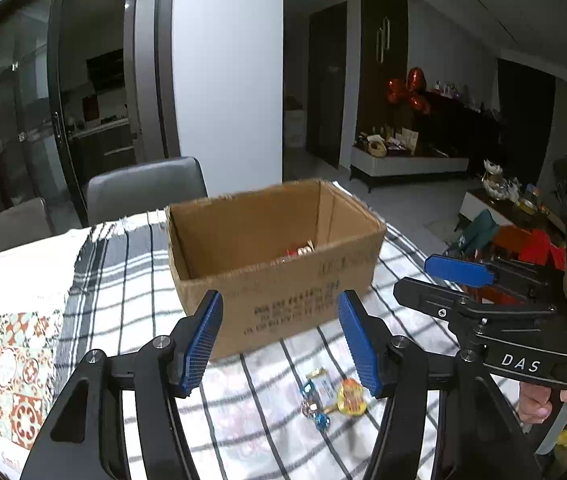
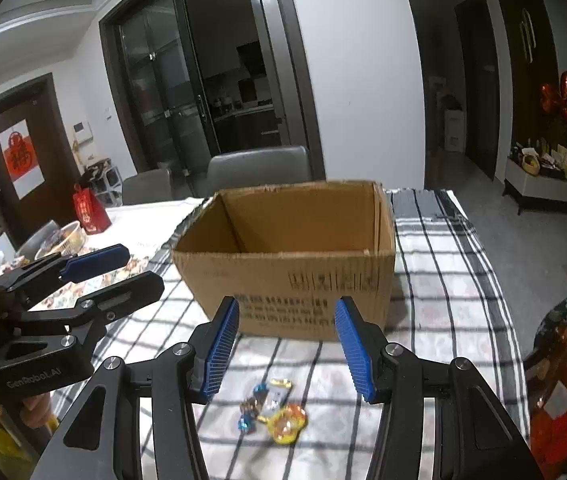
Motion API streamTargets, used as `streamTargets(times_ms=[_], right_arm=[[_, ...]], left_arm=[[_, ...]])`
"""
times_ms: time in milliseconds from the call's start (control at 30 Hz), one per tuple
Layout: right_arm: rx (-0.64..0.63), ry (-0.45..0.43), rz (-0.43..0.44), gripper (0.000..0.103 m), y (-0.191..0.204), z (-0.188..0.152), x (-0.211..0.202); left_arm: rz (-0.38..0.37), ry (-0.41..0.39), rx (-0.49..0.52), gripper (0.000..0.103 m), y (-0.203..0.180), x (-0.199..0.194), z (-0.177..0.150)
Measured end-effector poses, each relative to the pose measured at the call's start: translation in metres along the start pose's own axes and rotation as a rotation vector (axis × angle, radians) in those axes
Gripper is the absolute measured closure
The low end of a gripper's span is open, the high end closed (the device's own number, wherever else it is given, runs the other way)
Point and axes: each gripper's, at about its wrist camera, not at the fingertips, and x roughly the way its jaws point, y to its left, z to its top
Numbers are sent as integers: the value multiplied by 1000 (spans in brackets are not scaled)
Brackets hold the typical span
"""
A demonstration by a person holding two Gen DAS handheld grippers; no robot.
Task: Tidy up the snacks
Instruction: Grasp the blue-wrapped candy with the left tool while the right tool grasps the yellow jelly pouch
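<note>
An open cardboard box (image 1: 275,264) (image 2: 291,264) stands on the checked tablecloth, with a few red-wrapped snacks (image 1: 299,250) on its floor. In front of it lies a small heap of wrapped candies (image 1: 331,398) (image 2: 275,408), blue, clear and orange-yellow. My left gripper (image 1: 281,344) hovers open above the cloth, the candies just below and right of its gap. My right gripper (image 2: 288,348) is open too, over the same heap, nothing between its blue pads. Each gripper shows in the other's view, the right gripper (image 1: 435,280) beside the box and the left gripper (image 2: 123,274) likewise.
Grey chairs (image 1: 143,188) (image 2: 259,164) stand behind the table. A patterned cloth (image 1: 11,360) covers the left part, with a red bag (image 2: 89,210) and bowls (image 2: 59,236) on it. The table's right edge (image 2: 511,320) drops to the floor, red and orange items beyond it.
</note>
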Motion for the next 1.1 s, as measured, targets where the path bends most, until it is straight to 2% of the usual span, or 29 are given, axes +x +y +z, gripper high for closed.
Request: streamTargets(times_ms=[333,600,1100], right_arm=[[17,82,36,52,0,-44,11],[57,155,58,52,-6,-74,28],[76,245,67,56,-10,-99,63]], left_arm=[[-27,56,8,48,-10,9,-39],[-65,123,23,57,-15,27,-63],[-160,261,34,70,-12,75,-98]])
